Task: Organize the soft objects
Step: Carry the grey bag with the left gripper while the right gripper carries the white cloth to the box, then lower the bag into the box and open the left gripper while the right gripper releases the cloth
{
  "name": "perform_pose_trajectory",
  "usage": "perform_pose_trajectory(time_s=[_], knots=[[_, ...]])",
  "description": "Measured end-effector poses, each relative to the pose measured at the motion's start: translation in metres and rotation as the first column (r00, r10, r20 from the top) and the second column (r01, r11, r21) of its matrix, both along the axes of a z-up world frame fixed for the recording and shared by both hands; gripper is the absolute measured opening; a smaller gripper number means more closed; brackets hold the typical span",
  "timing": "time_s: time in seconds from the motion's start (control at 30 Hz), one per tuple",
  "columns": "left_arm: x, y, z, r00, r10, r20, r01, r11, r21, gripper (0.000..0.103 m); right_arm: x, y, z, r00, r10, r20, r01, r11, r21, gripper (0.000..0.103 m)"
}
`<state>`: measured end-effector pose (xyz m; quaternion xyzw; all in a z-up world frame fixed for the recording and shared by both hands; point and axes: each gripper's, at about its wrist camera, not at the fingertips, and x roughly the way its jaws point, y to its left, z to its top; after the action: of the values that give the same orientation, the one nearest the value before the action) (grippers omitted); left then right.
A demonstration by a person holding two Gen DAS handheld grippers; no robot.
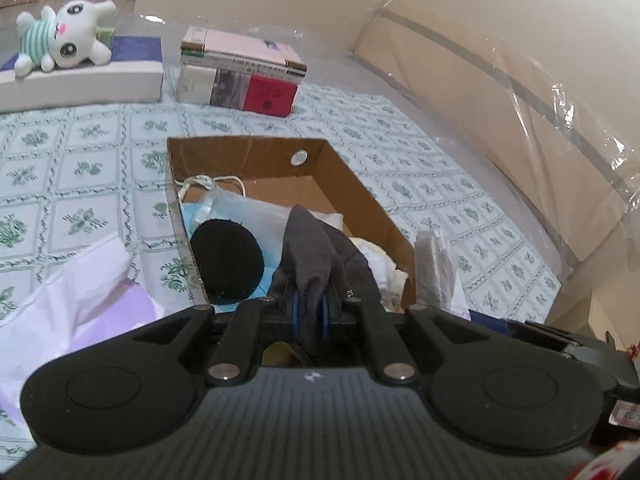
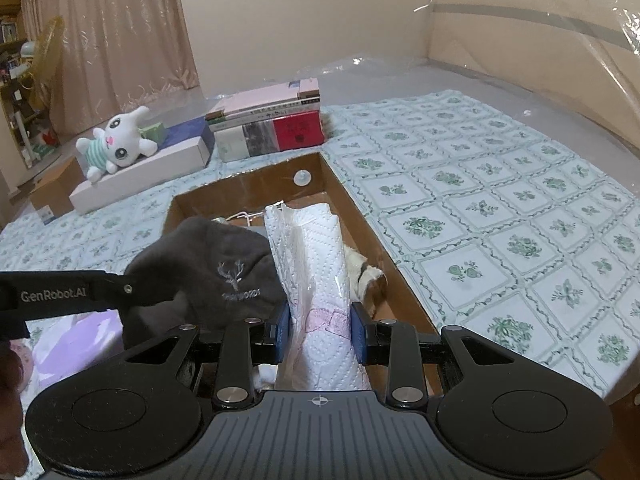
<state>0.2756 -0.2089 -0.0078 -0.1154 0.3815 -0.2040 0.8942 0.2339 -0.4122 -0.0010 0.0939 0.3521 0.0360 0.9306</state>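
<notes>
An open cardboard box (image 1: pixel 352 184) (image 2: pixel 384 248) lies on the patterned cloth and holds soft items: a black round pad (image 1: pixel 226 264), a pale blue pouch (image 1: pixel 248 208) and cream cloth (image 1: pixel 380 264). My left gripper (image 1: pixel 310 312) is shut on a dark grey sock (image 1: pixel 316 248) (image 2: pixel 208 268) and holds it over the box. My right gripper (image 2: pixel 320 332) is shut on a pack of white paper towels in clear wrap (image 2: pixel 316 272) (image 1: pixel 434 268), held over the box's right side beside the sock.
A white plush bunny (image 1: pixel 64 36) (image 2: pixel 116 146) lies on a flat white box (image 1: pixel 80 80) at the back left. A stack of books (image 1: pixel 240 76) (image 2: pixel 268 120) stands behind the cardboard box. White and lilac cloth (image 1: pixel 72 304) lies left of the box. A plastic-covered wall (image 1: pixel 520 80) runs along the right.
</notes>
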Motion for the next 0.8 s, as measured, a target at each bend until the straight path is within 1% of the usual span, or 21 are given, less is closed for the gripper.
perform_pose_trajectory(time_s=[0.27, 0.43, 0.67, 0.8], knots=[[0.007, -0.014, -0.019, 0.999, -0.038, -0.009, 0.039, 0.998, 0.051, 0.010, 0.015, -0.001, -0.015, 0.999, 0.008, -0.040, -0.008, 1.000, 0.010, 0.032], [0.010, -0.021, -0.028, 0.997, -0.069, -0.023, 0.071, 0.994, 0.087, 0.014, 0.019, -0.001, -0.023, 0.998, 0.021, -0.066, -0.020, 1.000, 0.010, 0.032], [0.007, -0.022, -0.028, 0.996, -0.086, -0.017, 0.087, 0.986, 0.140, 0.017, 0.019, 0.001, -0.031, 0.996, 0.038, -0.086, -0.038, 0.999, 0.001, 0.032], [0.005, -0.020, -0.026, 0.996, -0.088, -0.016, 0.089, 0.986, 0.144, 0.021, 0.019, 0.003, -0.033, 0.995, 0.047, -0.093, -0.048, 0.999, -0.010, 0.032]])
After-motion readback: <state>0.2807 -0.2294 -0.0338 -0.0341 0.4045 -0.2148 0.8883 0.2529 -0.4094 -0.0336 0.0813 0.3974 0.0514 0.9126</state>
